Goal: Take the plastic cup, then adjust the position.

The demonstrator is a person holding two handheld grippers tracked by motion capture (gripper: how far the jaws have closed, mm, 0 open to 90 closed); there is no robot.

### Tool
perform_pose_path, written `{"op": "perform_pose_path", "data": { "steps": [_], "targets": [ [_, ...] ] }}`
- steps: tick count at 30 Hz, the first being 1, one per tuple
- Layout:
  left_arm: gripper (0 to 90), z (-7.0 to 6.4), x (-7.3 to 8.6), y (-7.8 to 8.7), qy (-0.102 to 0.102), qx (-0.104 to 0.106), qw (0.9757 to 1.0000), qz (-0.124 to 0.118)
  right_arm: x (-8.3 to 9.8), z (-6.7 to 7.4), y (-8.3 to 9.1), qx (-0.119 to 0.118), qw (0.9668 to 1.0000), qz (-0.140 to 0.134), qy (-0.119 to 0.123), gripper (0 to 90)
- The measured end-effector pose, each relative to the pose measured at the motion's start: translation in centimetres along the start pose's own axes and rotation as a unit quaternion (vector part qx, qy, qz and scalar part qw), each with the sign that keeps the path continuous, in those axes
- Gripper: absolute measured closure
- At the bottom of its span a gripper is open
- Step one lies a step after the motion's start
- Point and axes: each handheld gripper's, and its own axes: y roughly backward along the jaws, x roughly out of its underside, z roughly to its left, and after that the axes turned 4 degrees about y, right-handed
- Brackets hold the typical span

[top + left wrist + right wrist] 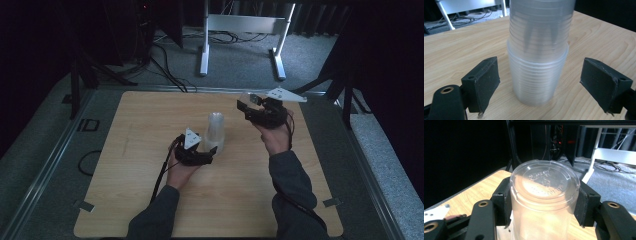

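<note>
A stack of clear plastic cups (216,131) stands upright near the middle of the wooden table (140,200). My left gripper (212,148) lies low at the stack's near-left side. In the left gripper view the stack (537,75) stands between the two black pads (486,77), with gaps on both sides, so my left gripper (541,78) is open. Above the table's far right, my right gripper (246,106) is shut on a single clear cup (248,98). In the right gripper view that cup (545,180) turns its embossed base toward the camera, and my right gripper (544,200) presses it from both sides.
A white metal stand (240,25) and loose cables (167,70) are on the grey floor beyond the table's far edge. Dark tripod legs (80,75) stand at the far left and right corners. A cable (160,175) trails from my left gripper along the forearm.
</note>
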Motion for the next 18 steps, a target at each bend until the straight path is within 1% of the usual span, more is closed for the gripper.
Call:
{"op": "perform_pose_path", "data": {
  "steps": [1, 4, 6, 8, 10, 14, 15, 17, 18],
  "targets": [
    [15.5, 0.0, 0.1, 0.1, -0.002, 0.002, 1.0, 0.001, 0.2, -0.1, 0.1, 0.001, 1.0, 0.002, -0.002, 41.6],
    [15.5, -0.1, 0.3, 0.4, 0.0, 0.005, 1.0, 0.0, 0.8, -0.2, 0.2, 0.004, 0.9999, 0.009, -0.004, 41.6],
    [15.5, -0.1, 0.4, 0.5, 0.002, 0.005, 1.0, 0.002, 1.0, -0.3, 0.2, 0.005, 0.9999, 0.01, -0.005, 41.5],
    [16.3, -0.1, 0.5, 0.7, 0.003, 0.002, 1.0, 0.005, 1.7, -0.4, 0.3, 0.01, 0.9997, 0.019, -0.006, 41.6],
    [16.7, 0.0, 0.6, 0.9, 0.005, 0.006, 1.0, 0.005, 2.2, -0.5, 0.4, 0.015, 0.9995, 0.024, -0.01, 41.6],
    [16.7, -0.2, 0.6, 1.3, 0.007, 0.011, 0.9999, 0.0, 3.2, -0.6, 0.4, 0.017, 0.9992, 0.034, -0.011, 41.6],
    [16.7, -0.2, 0.6, 1.3, 0.007, 0.011, 0.9999, 0.0, 3.2, -0.6, 0.4, 0.017, 0.9992, 0.034, -0.011, 41.6],
    [16.8, -0.3, 0.5, 1.5, 0.01, 0.018, 0.9998, -0.003, 3.8, -0.7, 0.5, 0.018, 0.999, 0.039, -0.014, 41.6],
    [16.8, -0.4, 0.5, 1.7, 0.008, 0.02, 0.9998, -0.003, 4.0, -0.7, 0.5, 0.018, 0.9989, 0.04, -0.014, 41.6]
  ]
}}
